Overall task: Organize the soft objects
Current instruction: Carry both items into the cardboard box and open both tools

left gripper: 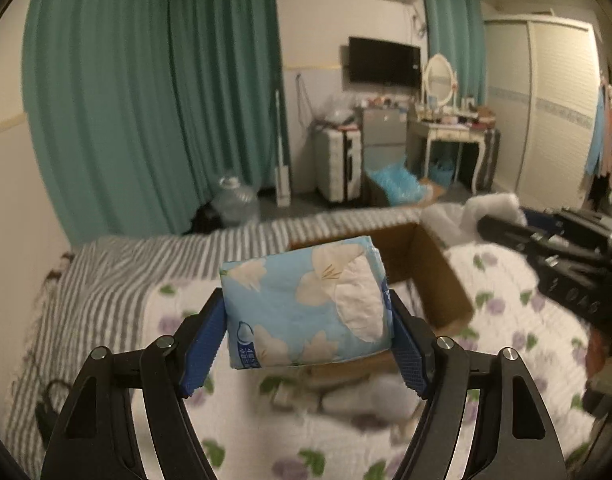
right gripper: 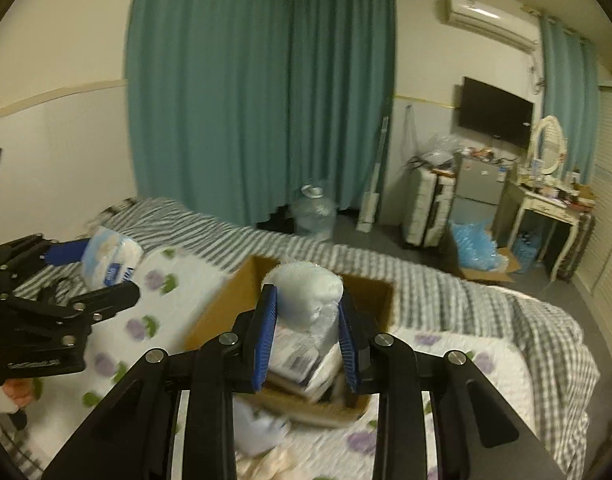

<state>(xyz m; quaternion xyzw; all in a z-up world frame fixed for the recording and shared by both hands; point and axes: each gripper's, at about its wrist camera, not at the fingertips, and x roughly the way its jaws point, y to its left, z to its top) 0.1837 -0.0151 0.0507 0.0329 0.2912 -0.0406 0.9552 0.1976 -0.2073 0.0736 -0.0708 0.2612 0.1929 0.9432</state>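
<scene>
My left gripper [left gripper: 306,308] is shut on a blue tissue pack with white flowers [left gripper: 306,300] and holds it in the air above the bed, just before the cardboard box [left gripper: 434,276]. It also shows in the right wrist view [right gripper: 109,264] at the far left. My right gripper [right gripper: 306,320] is shut on a pale blue-white soft bundle [right gripper: 306,292] and holds it over the open cardboard box [right gripper: 225,308], which holds several white packets [right gripper: 301,356]. The right gripper shows in the left wrist view [left gripper: 562,264] at the right.
The box sits on a bed with a floral quilt [right gripper: 117,344] over a striped grey sheet [right gripper: 426,276]. More soft items [left gripper: 370,396] lie on the quilt near me. Beyond the bed stand a water jug [right gripper: 314,212], a suitcase [right gripper: 426,208] and a dressing table [right gripper: 546,200].
</scene>
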